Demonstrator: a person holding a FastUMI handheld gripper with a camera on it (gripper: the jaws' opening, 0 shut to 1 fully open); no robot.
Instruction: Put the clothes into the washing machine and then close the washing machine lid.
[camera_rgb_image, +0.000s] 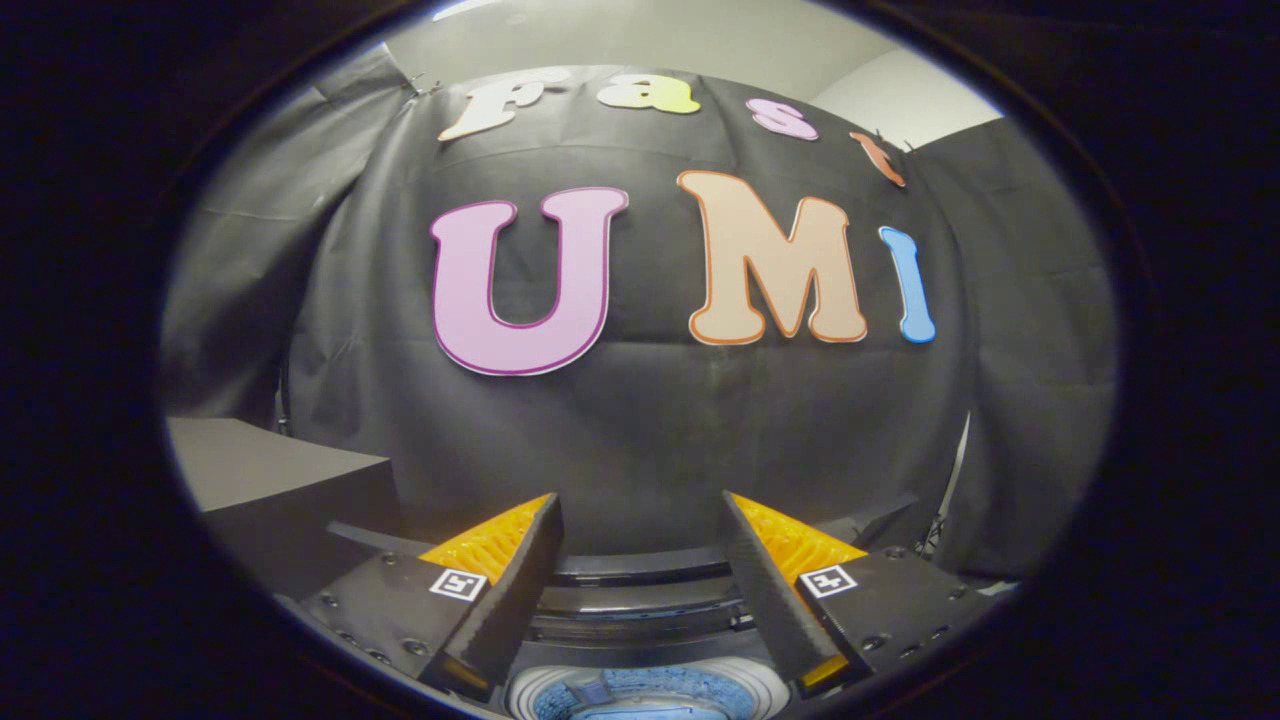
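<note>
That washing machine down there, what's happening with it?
A person holds a two-finger gripper above a top-loading washing machine. Its fingers are spread open with nothing between them. Below them the round drum opening shows, so the lid appears open. A grey box stands beside it. I can't see any clothes in the gripper.

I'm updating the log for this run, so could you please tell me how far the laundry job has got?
Done: the washing machine stands open, its round drum opening showing just below the gripper, with something blue inside that may be clothing, though I cannot tell. In hand: nothing; the fingers are spread apart and empty, aimed at the black cloth wall. Left: any remaining loading, and closing the lid.
</note>
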